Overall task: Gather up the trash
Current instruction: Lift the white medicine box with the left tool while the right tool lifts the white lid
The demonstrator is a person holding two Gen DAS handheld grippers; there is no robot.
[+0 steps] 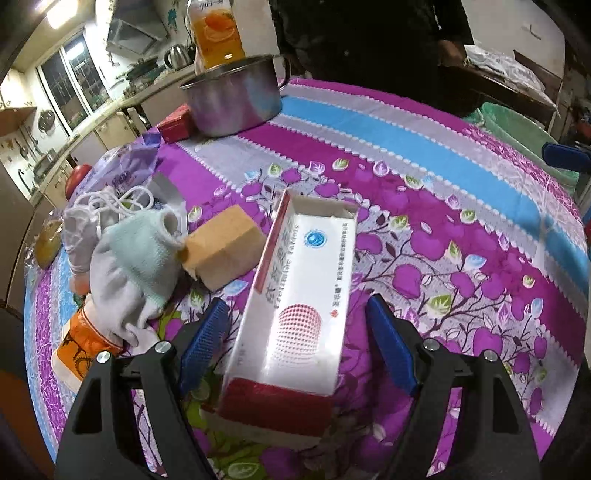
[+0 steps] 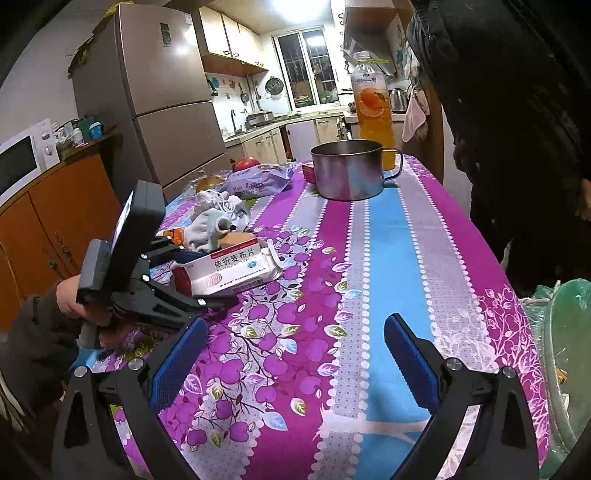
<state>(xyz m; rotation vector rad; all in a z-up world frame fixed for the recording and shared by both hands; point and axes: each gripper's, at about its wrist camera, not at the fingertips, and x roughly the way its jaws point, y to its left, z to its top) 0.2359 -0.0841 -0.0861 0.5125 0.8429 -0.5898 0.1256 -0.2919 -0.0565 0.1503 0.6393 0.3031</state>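
A white and red medicine box [image 1: 299,306] with an open end flap lies on the purple flowered tablecloth [image 1: 443,258]. My left gripper [image 1: 297,339] is open with its blue pads on either side of the box, not touching it. The same box [image 2: 229,271] shows in the right wrist view with the left gripper [image 2: 195,280] around it. My right gripper [image 2: 295,362] is open and empty above bare cloth near the front edge. A bin lined with a green bag [image 2: 565,354] stands off the table's right side.
Left of the box lie a tan sponge block [image 1: 221,251], a white glove [image 1: 133,266], an orange bottle [image 1: 85,339] and a purple bag [image 1: 122,173]. A steel pot [image 1: 232,99], a juice bottle [image 1: 218,33] and a red box [image 1: 175,125] stand at the back.
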